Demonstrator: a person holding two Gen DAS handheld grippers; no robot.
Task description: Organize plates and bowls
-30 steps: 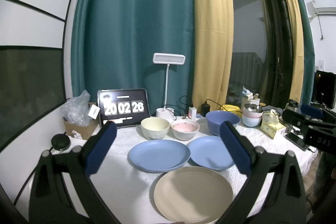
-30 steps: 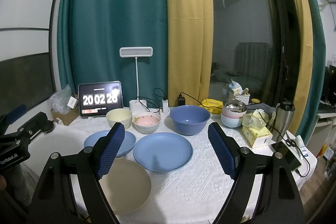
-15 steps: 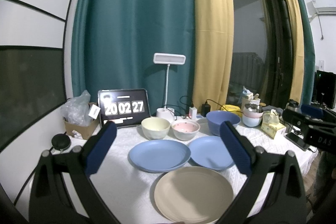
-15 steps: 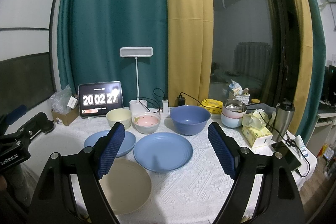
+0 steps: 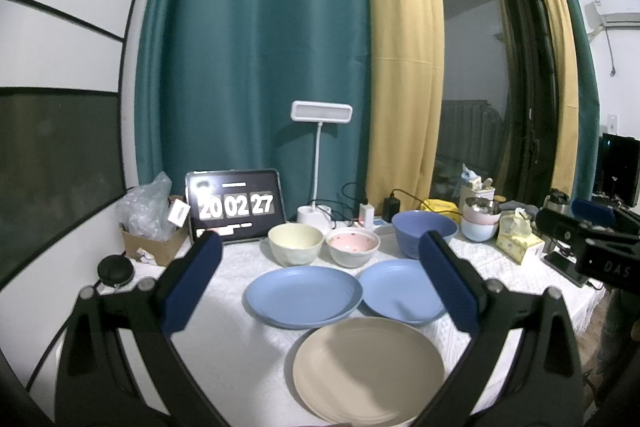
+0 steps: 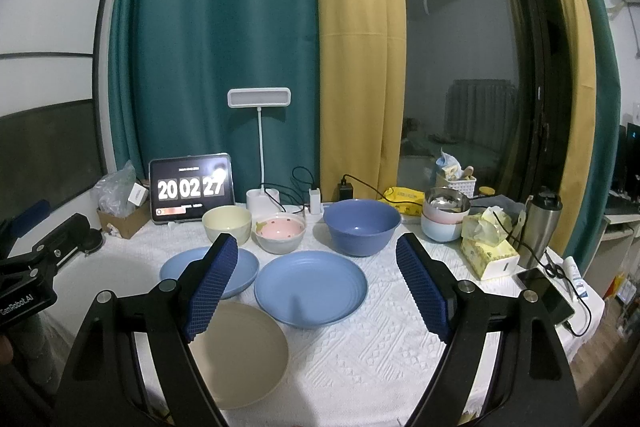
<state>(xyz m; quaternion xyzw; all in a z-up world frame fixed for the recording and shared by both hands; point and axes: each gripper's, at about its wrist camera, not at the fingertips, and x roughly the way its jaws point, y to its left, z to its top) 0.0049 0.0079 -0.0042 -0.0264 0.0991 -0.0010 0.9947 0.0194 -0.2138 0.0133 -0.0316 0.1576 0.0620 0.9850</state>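
**Left wrist view: beige plate is lying nearest your left tool**

You are holding the left gripper (image 5: 320, 283) and right gripper (image 6: 316, 285) wide open and empty above the table (image 6: 360, 347). The beige plate (image 5: 368, 367) is sitting just below the left one; blue plates (image 5: 303, 301) are lying farther back.

Both grippers held level with fingers spread wide, nothing between them.

The left gripper (image 5: 320, 287) points forward, its two blue-padded fingers (image 5: 192, 283) far apart and gripping nothing. The right gripper (image 6: 318, 287) is posed the same way, its ridged blue pads (image 6: 420, 287) equally splayed. Each sees the other at the edge of its view: the right gripper off to the left one's right, the left one off to the right one's left.
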